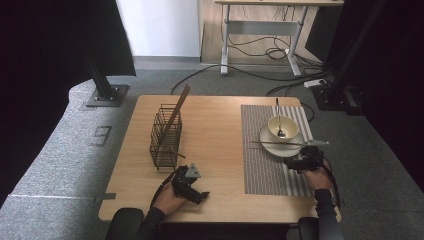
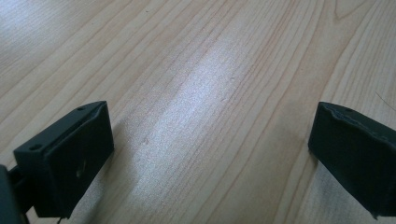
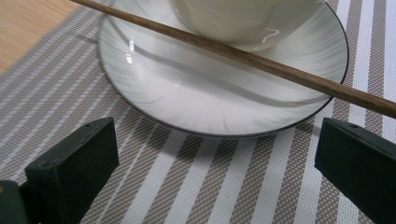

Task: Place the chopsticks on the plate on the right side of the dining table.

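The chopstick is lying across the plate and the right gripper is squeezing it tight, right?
Not quite. The chopstick does lie across the plate, but the right gripper is not squeezing it. The right gripper view shows its jaws wide open over the striped placemat, with the chopstick beyond them.

Bare wood lies between the left gripper (image 1: pixel 190 184) and the striped placemat (image 1: pixel 260 170). At 12 o'clock from the left gripper stands the wire basket (image 1: pixel 165 137). A chopstick (image 3: pixel 243 58) across the plate (image 3: pixel 154 88) bars the right gripper (image 3: pixel 215 172)
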Demonstrator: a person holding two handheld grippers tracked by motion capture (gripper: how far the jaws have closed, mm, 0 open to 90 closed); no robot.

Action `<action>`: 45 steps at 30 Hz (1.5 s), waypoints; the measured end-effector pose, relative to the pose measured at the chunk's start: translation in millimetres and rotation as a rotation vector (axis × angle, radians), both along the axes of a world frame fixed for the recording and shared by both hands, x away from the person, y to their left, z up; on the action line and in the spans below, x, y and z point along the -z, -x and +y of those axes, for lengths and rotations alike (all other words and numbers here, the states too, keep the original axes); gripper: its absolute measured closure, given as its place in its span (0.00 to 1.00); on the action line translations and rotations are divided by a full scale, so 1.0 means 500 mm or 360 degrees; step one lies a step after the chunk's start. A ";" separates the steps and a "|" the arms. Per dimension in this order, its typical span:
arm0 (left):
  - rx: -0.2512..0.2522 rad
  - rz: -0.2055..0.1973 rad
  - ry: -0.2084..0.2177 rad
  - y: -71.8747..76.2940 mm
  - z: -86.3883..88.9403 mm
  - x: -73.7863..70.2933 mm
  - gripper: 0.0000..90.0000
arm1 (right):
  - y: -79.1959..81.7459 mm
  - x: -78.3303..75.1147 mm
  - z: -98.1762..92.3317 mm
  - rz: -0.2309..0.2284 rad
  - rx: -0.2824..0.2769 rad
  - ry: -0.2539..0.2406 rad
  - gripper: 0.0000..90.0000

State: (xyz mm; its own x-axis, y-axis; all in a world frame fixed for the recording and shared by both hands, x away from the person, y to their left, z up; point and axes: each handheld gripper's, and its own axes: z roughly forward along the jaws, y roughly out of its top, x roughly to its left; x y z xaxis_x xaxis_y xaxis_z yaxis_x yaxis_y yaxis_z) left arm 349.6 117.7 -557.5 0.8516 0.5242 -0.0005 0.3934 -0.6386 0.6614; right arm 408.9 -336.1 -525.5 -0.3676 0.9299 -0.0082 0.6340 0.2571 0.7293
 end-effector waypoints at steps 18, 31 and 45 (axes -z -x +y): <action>0.0000 0.0000 0.0000 0.000 0.000 0.000 0.00 | 0.081 -0.032 0.008 -0.0017 -0.0143 -0.0067 0.00; 0.0004 -0.0002 -0.0003 -0.001 0.000 0.000 0.00 | 0.122 -0.077 0.051 -0.0058 -0.0267 -0.0120 0.00; 0.0000 -0.0004 0.0004 0.000 0.000 0.000 0.00 | 0.130 -0.135 0.140 -0.0044 -0.0446 -0.0191 0.00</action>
State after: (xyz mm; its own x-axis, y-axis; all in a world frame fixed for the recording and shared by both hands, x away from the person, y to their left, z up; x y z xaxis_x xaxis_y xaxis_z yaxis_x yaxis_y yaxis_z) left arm 349.8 117.6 -557.6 0.8516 0.5242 0.0004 0.3917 -0.6369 0.6640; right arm 343.8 -266.3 -458.0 -0.6114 0.7871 0.0820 0.5300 0.3303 0.7811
